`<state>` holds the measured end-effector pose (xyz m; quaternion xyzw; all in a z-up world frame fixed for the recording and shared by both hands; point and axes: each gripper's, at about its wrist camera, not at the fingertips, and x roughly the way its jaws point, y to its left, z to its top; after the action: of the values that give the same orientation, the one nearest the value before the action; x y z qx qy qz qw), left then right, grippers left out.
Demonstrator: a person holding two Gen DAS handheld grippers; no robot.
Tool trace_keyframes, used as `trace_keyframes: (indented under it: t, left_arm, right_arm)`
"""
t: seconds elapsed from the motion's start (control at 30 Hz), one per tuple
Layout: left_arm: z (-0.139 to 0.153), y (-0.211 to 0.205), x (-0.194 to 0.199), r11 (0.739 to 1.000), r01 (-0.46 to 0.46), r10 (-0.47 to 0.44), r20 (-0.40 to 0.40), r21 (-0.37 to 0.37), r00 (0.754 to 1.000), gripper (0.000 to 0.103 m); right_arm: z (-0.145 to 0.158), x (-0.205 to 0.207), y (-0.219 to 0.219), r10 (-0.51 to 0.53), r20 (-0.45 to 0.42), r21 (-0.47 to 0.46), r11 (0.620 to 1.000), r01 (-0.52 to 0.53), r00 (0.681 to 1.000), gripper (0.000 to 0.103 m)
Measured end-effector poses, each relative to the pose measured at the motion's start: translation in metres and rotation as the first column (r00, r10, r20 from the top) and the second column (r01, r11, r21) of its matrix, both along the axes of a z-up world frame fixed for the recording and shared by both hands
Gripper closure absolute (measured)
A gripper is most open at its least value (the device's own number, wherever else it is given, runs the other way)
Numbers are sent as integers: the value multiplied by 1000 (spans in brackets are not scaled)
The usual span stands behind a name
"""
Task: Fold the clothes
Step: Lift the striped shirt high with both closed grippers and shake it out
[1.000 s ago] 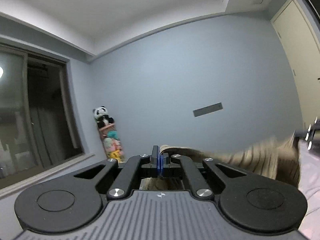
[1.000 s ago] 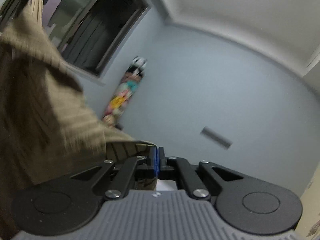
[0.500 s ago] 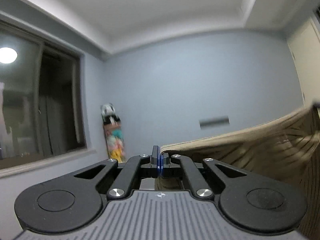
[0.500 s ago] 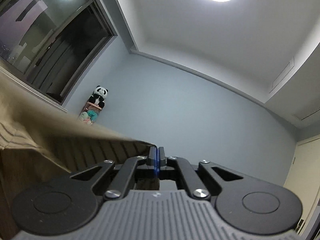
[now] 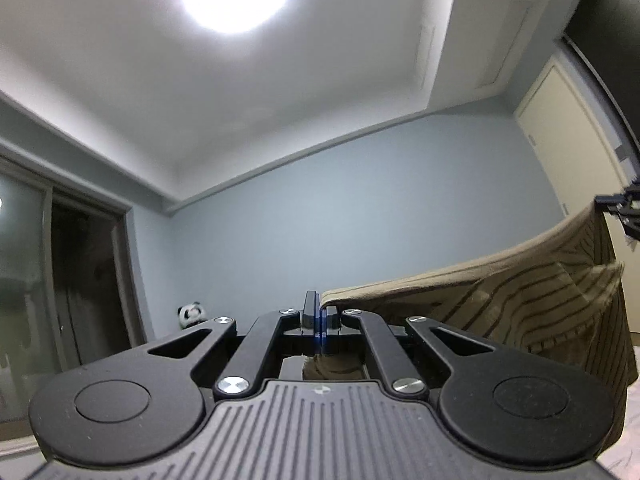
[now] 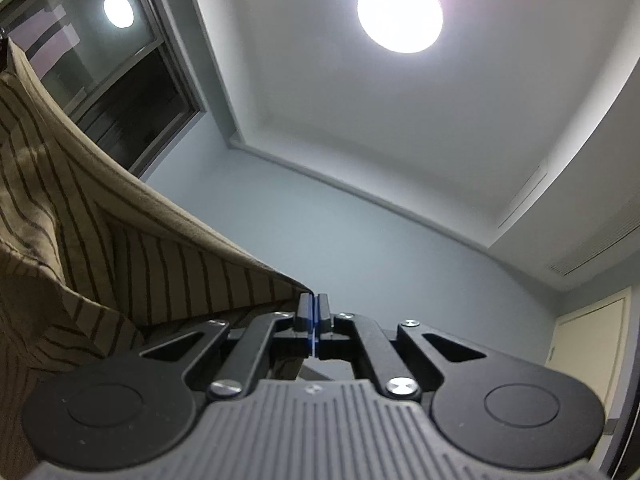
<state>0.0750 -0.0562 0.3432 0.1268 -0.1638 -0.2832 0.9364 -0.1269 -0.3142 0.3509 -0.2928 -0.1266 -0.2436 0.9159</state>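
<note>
Tan cloth with thin dark stripes, the garment point(image 5: 520, 300), hangs stretched between our two claws, well above whatever surface lies below, which neither camera shows. In the left wrist view our left gripper point(image 5: 320, 314) sits at lower centre with its jaws pressed together on one corner of the cloth, and the top hem runs from there up to the right edge of the frame, where the right gripper point(image 5: 622, 210) shows as a small dark shape pinching the far corner. In the right wrist view that right gripper is at lower centre, clenched on its corner, and the fabric sweeps away to the upper left of the frame. We judge that we hold the two corners apart and high so the cloth can hang open and its creases drop out before it is laid flat for folding. Both cameras tilt upward, so we see mostly the ceiling light point(image 6: 400, 14), the blue-grey wall point(image 5: 360, 240) and a dark window point(image 6: 132, 108). A loose flap droops at right in the left view, so the spread looks unfinished.
</note>
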Motion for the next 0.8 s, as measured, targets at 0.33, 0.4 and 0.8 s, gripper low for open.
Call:
trace_keyframes:
  t: [0.33, 0.4, 0.8]
  left_arm:
    - [0, 28, -6, 995, 87, -88, -20, -40, 996, 103]
    - [0, 22, 8, 996, 91, -92, -48, -23, 995, 103]
    - [-72, -84, 181, 983, 106, -54, -314, 151, 948, 103]
  right_arm:
    - [0, -42, 16, -1, 79, -73, 997, 7, 997, 102]
    - [-2, -37, 11, -6, 68, -58, 998, 10, 998, 102]
    - [-91, 93, -78, -59, -192, 84, 994, 76, 980, 102]
